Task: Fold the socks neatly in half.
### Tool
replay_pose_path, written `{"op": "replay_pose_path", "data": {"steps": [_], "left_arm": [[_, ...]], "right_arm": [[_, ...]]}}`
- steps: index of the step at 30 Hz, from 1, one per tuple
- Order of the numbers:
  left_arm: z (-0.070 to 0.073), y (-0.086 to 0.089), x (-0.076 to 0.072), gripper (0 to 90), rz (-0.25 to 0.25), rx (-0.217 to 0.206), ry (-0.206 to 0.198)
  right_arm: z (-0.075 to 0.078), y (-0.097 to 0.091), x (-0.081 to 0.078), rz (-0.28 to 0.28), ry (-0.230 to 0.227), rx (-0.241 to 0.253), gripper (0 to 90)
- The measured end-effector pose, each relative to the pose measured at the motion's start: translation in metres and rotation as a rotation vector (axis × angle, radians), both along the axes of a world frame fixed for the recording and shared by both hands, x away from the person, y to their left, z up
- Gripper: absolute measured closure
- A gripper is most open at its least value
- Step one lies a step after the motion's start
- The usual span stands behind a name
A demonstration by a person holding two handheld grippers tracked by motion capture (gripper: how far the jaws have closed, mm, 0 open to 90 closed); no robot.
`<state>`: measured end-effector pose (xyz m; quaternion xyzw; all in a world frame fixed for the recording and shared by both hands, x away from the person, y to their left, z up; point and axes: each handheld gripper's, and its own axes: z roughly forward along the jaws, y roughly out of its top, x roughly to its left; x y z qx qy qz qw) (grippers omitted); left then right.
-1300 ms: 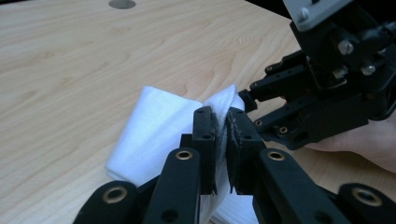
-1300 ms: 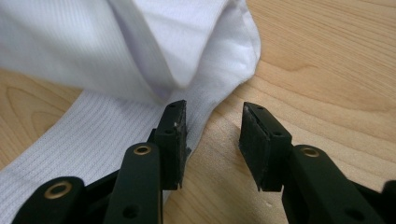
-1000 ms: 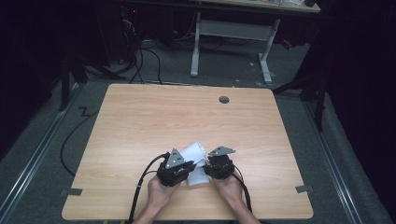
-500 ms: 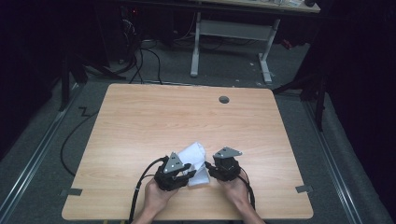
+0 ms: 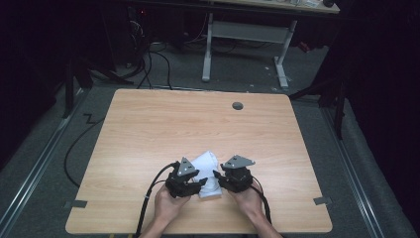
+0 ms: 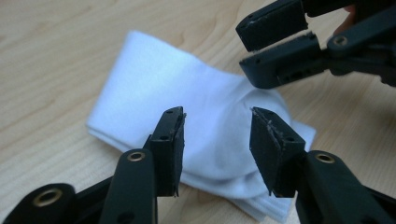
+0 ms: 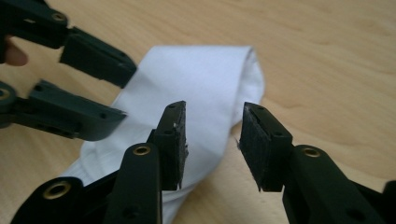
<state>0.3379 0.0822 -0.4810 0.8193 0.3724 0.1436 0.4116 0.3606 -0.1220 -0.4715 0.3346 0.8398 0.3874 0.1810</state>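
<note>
Wooden table (image 5: 148,129) in a dark room, nothing much on it except a folded white sock (image 5: 208,173) lying close to the near edge, about mid-width. Both tongs sit right at it: the left gripper (image 5: 200,182) on its left flank, the right gripper (image 5: 218,177) on its right flank, tips pointing in toward each other.

Left jaws have just been opening and stand spread with the sock (image 6: 187,116) below them, not pinched. Right jaws are parted too and have just been closing a bit; the sock (image 7: 187,93) lies under them, not gripped.

What matters here: the sock's long axis runs from the near edge away and slightly left, so the two grippers flank it. Neither hand looks clearly nearer; the far folded end is free.
</note>
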Motion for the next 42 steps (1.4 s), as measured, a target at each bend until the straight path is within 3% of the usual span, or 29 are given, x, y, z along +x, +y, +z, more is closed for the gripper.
{"op": "replay_pose_path", "data": {"steps": [6, 13, 20, 31, 34, 36, 39, 42], "left_arm": [[-0.017, 0.000, 0.002, 51.7, 0.009, 0.067, 0.034], [-0.020, 0.006, 0.008, 46.4, 0.023, 0.032, 0.062], [-0.012, 0.009, 0.013, 44.5, 0.039, 0.051, 0.041], [-0.004, 0.020, 0.035, 44.1, 0.154, 0.032, 0.030], [-0.002, 0.021, 0.044, 43.6, 0.180, 0.031, 0.042], [-0.003, 0.024, 0.051, 43.5, 0.203, -0.003, 0.046], [-0.005, 0.025, 0.064, 41.6, 0.229, 0.015, 0.082], [-0.005, 0.025, 0.074, 41.1, 0.242, -0.011, 0.103]], "right_arm": [[-0.022, 0.004, -0.005, 0.024, 0.039, -0.050, 57.2], [-0.028, 0.000, -0.003, 0.021, 0.052, -0.036, 55.6], [-0.027, 0.001, -0.003, 0.012, 0.047, -0.034, 56.0], [-0.025, 0.000, -0.006, 0.015, 0.024, -0.032, 65.9], [-0.023, -0.001, -0.005, 0.017, 0.021, -0.022, 68.9], [-0.022, -0.001, -0.005, 0.016, 0.020, -0.017, 70.3], [-0.018, 0.001, -0.003, 0.020, 0.010, -0.008, 72.0], [-0.013, 0.003, -0.002, 0.031, 0.004, -0.007, 73.4]]}}
